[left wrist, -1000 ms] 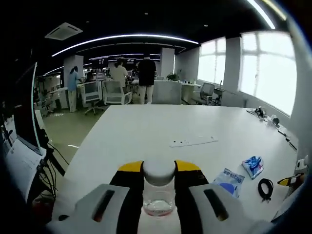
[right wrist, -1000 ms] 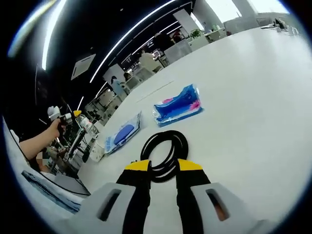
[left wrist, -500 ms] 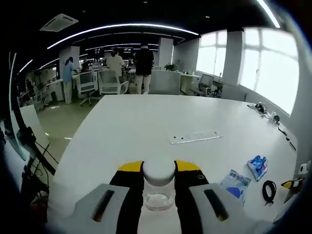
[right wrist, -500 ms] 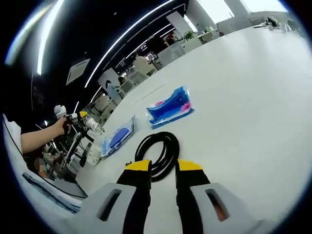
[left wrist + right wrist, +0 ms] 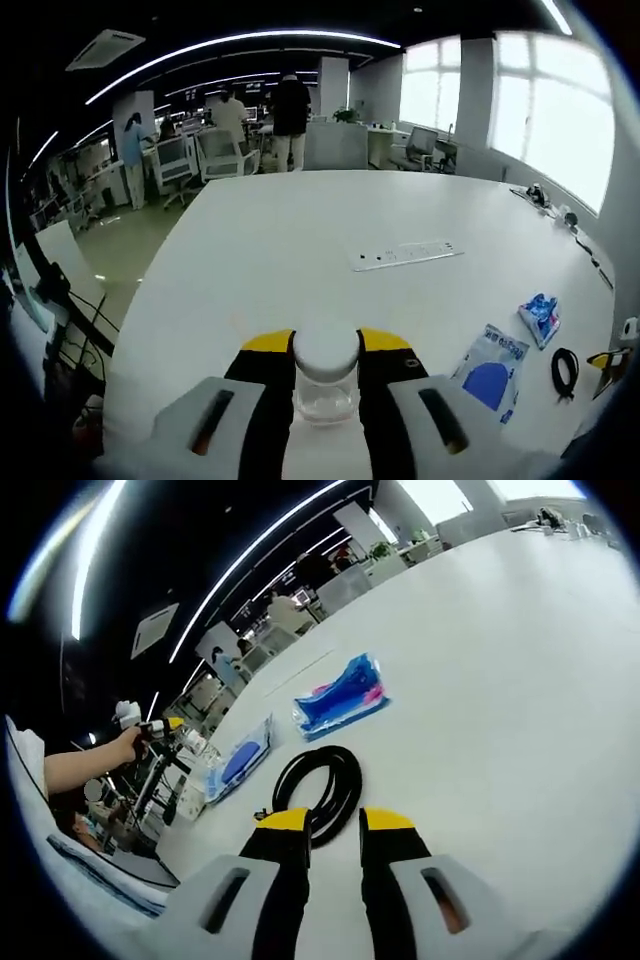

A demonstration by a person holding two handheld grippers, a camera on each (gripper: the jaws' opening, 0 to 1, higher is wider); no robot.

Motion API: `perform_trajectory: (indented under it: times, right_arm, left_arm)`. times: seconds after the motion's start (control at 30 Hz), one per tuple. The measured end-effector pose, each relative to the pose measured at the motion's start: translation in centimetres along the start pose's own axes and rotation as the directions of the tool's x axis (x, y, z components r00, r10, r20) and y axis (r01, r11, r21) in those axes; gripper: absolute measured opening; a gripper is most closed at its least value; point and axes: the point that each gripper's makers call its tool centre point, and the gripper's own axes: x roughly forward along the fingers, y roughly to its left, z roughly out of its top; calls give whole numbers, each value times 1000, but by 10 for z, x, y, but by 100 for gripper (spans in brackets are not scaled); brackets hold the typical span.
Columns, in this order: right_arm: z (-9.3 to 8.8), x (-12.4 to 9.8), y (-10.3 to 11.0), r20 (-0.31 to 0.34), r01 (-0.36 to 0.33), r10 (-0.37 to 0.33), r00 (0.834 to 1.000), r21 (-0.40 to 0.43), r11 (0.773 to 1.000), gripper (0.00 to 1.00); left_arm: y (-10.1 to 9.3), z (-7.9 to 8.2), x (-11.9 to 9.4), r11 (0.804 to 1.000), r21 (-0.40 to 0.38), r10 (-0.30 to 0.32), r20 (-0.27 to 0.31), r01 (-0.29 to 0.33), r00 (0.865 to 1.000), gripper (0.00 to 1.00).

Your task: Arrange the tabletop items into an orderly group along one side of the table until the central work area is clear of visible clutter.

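Note:
My left gripper [image 5: 326, 345] is shut on a small clear bottle [image 5: 325, 378] with a white cap, held above the near part of the white table [image 5: 280, 250]. A black cable coil [image 5: 320, 785] lies flat on the table, its near edge between the yellow tips of my right gripper [image 5: 335, 822], which stands open. Beyond the coil lie a blue-and-pink packet [image 5: 340, 695] and a flat clear pouch with a blue item [image 5: 235, 765]. The left gripper view has the same pouch [image 5: 497, 365], packet [image 5: 540, 318] and coil [image 5: 565, 368] at its right.
A long white power strip [image 5: 405, 255] lies mid-table. A hand holds the left gripper [image 5: 150, 728] at the left of the right gripper view. Office chairs, desks and several standing people [image 5: 290, 120] are beyond the table's far edge. Small items [image 5: 545, 200] sit along the window side.
The left gripper view has shifted, showing more of the table, with the bottle still clamped. In the right gripper view the coil sits slightly nearer the tips; the jaw gap is the same.

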Motion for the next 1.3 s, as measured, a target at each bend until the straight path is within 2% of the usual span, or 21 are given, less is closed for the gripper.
perform_trajectory:
  times: [0.23,0.4,0.57,0.67,0.8,0.93,0.97,1.1,1.23,1.3]
  right_arm:
    - [0,1,0,-4,0,0,1000,4,1000,16]
    - [-3,3,-4,-15,5,-5,1000,16,1000,15]
    - [-2,2,-8,-5,15,-15,1000,35,999,15]
    - [-3,2,-12,-2,22,-22,1000,52,998,15]
    - [-4,-1,-20,5,40,-40,999,84,996,15]
    - [-4,-4,-23,16,49,-50,999,96,994,15]
    - [-5,-4,-24,18,51,-53,998,99,994,15]
    - [-7,-5,-25,16,55,-57,998,105,993,15]
    - [-6,-5,-25,19,53,-55,998,103,993,15]
    - [-6,-5,-24,19,51,-53,998,99,994,15]
  left_arm:
    - [-1,0,0,1000,31,1,-2,-1,1000,22]
    - [0,-1,-1,1000,-4,26,12,-26,1000,22]
    - [-1,-1,-1,999,-5,54,22,-54,998,22]
    - [-1,-2,0,997,-15,74,18,-73,997,22]
    - [-2,-9,2,996,8,88,-8,-88,996,23]
    - [-1,-9,2,996,-10,88,8,-88,996,25]
    - [-3,-6,2,997,-15,81,28,-81,996,29]
    - [-5,8,-2,995,-7,96,98,-96,990,57]
    - [-3,19,-11,994,-37,107,171,-102,979,74]
    - [-2,17,-13,994,-54,101,175,-93,979,87]
